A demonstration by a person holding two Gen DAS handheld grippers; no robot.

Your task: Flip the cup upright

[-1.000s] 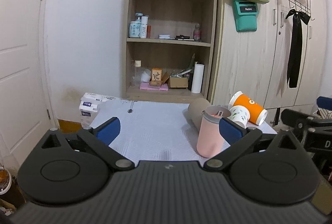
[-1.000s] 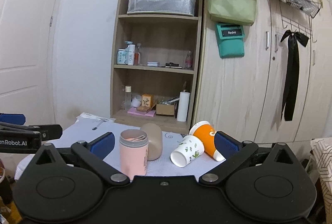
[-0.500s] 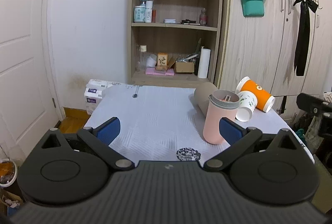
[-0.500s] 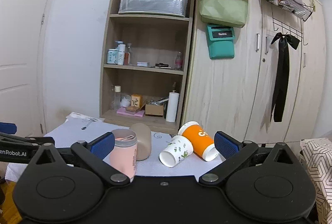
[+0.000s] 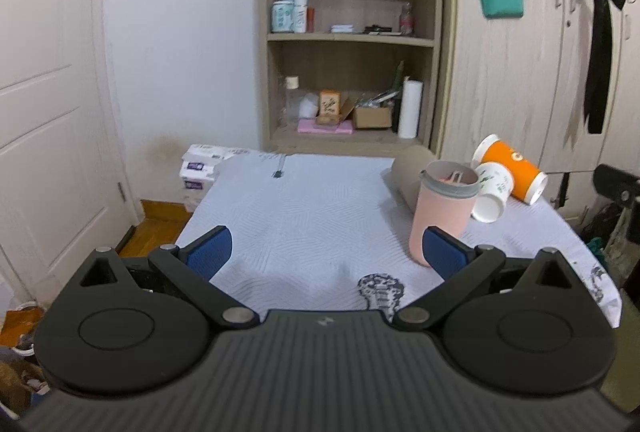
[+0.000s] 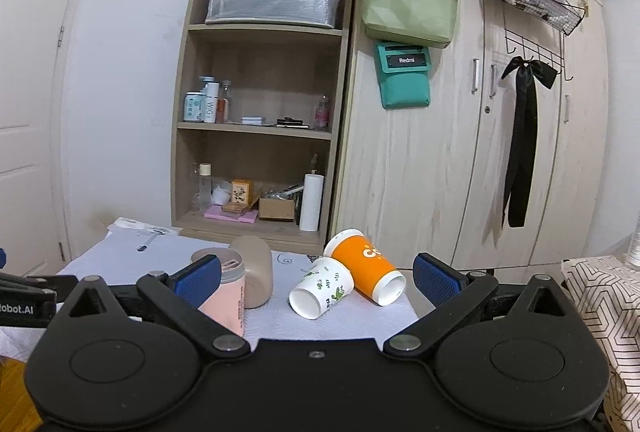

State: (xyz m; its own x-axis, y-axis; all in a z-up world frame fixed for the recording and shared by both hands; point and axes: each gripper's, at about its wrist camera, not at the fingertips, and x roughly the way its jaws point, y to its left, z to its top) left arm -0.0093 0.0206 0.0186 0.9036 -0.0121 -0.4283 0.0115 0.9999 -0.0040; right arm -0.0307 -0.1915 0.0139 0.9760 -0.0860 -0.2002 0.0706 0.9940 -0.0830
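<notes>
Several cups are at the table's far right. A pink cup (image 5: 442,210) (image 6: 226,296) stands upright. A beige cup (image 5: 408,172) (image 6: 254,270), a white leaf-print cup (image 5: 490,192) (image 6: 322,288) and an orange cup (image 5: 510,168) (image 6: 366,270) lie on their sides. My left gripper (image 5: 326,252) is open and empty over the cloth, its right finger just in front of the pink cup. My right gripper (image 6: 318,280) is open and empty, short of the lying cups.
A white patterned cloth (image 5: 312,208) covers the table. A wooden shelf unit (image 6: 260,120) and wardrobe doors (image 6: 440,160) stand behind it. Tissue packs (image 5: 200,168) lie past the table's far left corner. A white door (image 5: 48,112) is at left.
The left gripper has risen and tilted down, so more of the cloth shows. The right gripper has shifted right and drawn closer to the lying cups. Both have stayed open.
</notes>
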